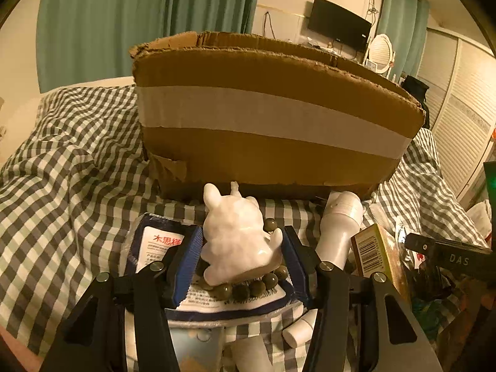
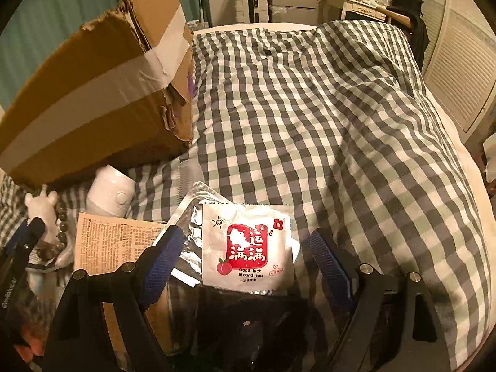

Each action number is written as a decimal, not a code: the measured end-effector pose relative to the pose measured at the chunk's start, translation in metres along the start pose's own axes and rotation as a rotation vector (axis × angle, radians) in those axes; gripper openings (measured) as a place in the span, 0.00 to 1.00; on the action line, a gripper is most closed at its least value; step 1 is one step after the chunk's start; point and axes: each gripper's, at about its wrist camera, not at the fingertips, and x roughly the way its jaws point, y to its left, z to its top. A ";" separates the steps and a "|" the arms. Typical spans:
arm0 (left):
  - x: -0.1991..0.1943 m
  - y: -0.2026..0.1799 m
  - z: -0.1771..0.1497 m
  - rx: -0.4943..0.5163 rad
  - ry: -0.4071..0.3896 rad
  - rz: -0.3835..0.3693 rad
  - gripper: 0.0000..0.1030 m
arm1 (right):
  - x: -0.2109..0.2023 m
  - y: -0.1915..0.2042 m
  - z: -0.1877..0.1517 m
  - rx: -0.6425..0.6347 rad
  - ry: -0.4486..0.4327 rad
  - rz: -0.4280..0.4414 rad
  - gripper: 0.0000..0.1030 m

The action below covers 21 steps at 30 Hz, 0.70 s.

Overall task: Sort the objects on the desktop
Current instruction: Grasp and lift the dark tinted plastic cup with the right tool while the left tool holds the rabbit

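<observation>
A white rabbit figurine (image 1: pixel 238 241) stands on a blue-edged packet (image 1: pixel 155 241) with a ring of dark beads (image 1: pixel 248 288) around its base. My left gripper (image 1: pixel 240 254) is open, its blue pads on either side of the figurine, close to it. The figurine also shows in the right wrist view (image 2: pixel 40 207). My right gripper (image 2: pixel 245 257) is open over a white sachet with a red label (image 2: pixel 246 248), which lies on foil packets (image 2: pixel 192 232). A big cardboard box (image 1: pixel 269 117) stands behind the objects on the checked bedspread (image 2: pixel 341 124).
A white cylinder bottle (image 1: pixel 338 226) lies to the right of the figurine, also in the right wrist view (image 2: pixel 108 195). A yellow printed carton (image 1: pixel 372 251) lies beside it. A small white tube (image 1: pixel 299 331) lies near the left gripper. Wardrobe doors (image 2: pixel 458 62) stand at right.
</observation>
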 end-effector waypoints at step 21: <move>0.006 0.003 -0.003 -0.035 0.005 -0.032 0.53 | 0.003 -0.010 0.000 0.037 0.040 0.108 0.27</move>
